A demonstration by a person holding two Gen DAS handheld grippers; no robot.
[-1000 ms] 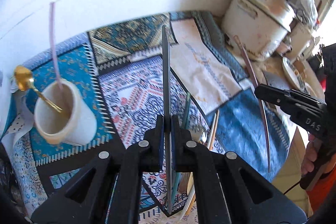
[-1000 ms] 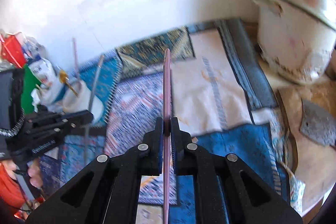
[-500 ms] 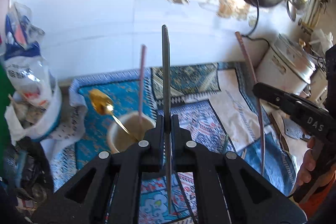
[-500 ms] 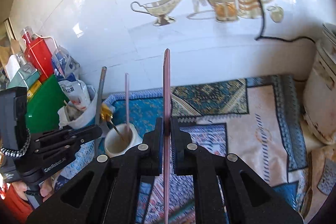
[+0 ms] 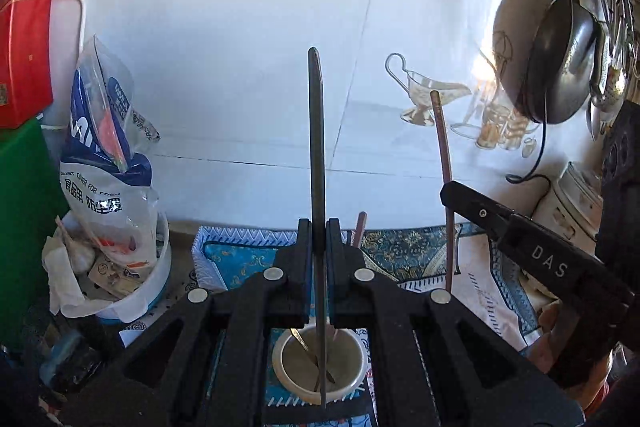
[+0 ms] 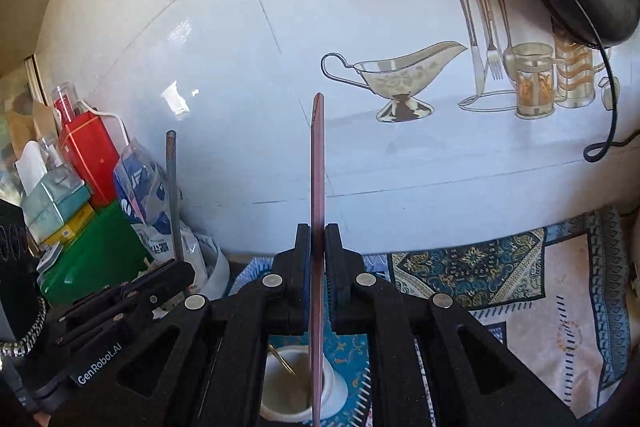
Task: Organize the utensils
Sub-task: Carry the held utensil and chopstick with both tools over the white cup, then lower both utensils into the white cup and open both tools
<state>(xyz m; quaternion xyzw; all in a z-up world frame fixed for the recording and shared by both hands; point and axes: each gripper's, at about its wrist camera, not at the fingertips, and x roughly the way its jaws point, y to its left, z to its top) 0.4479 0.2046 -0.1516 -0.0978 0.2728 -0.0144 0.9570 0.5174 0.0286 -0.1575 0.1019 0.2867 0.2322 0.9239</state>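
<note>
Each gripper, left [image 5: 319, 227] and right [image 6: 317, 231], clamps an upright chopstick above the cup [image 5: 319, 367] at bottom centre. Released off-centre, either stick could strike the rim and tip it.

I'm in a home kitchen: glossy white tiled wall [image 6: 224, 39] with printed gravy-boat and cutlery decals [image 6: 394, 75], black pan [image 5: 560, 63] hanging on it. Counter has a patterned cloth [image 6: 520, 267], a rice cooker [image 5: 576, 203] at right, and food bags [image 5: 108, 163] and boxes [image 6: 86, 155] stacked at left.
</note>
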